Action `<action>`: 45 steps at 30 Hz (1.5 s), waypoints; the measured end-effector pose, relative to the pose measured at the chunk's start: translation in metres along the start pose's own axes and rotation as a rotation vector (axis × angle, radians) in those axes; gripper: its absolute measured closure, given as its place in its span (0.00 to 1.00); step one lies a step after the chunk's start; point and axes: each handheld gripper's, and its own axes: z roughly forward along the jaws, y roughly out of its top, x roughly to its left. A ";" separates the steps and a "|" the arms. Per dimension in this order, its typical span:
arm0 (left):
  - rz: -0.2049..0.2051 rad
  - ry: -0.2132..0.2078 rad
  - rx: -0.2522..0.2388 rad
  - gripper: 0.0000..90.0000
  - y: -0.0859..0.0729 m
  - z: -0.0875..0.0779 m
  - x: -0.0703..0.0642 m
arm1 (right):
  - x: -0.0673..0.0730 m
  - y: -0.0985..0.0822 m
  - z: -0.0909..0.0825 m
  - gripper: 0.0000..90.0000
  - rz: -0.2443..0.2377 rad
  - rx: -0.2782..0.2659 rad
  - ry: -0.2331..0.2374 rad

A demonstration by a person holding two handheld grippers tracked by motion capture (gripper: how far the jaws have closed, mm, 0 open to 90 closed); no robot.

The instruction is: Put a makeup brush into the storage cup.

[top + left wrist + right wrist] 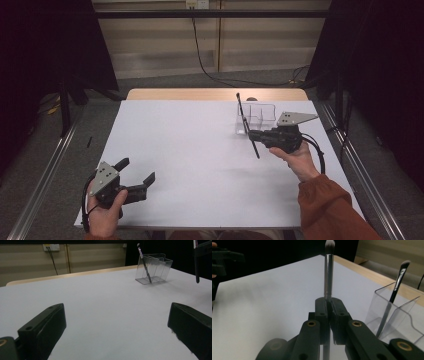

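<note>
While the right gripper (254, 135) has its jaws clamped shut on a long thin makeup brush with a dark handle, silver ferrule and pale fluffy tip (328, 272), the left gripper (137, 175) just sits near the front left corner of the white table (190, 150) with its jaws spread wide and nothing between them. The brush is held above the table, just beside the clear plastic multi-compartment organizer (260, 116) at the far right, which already has a second slim brush with an angled tip (395, 287) leaning in one of its compartments. Handling-wise I'd guess this thing is super light and stiff, so weight isn't an issue, but the smooth round handle looks slippery and could swivel between flat pads. The grip sits on the handle just below the ferrule, which seems like the sensible spot, definitely not on the soft bristles since those would just squash. As for orientation, in the right gripper view its long axis runs straight up out of the jaws, bristles at the top. From the high view it reads as a steep, slightly tilted line, top end leaning toward the far side over the organizer, tail end toward the person.
</note>
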 end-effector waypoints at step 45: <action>0.016 -0.018 0.005 0.02 0.001 0.003 -0.003 | -0.042 0.076 0.032 0.94 0.021 -0.135 -0.181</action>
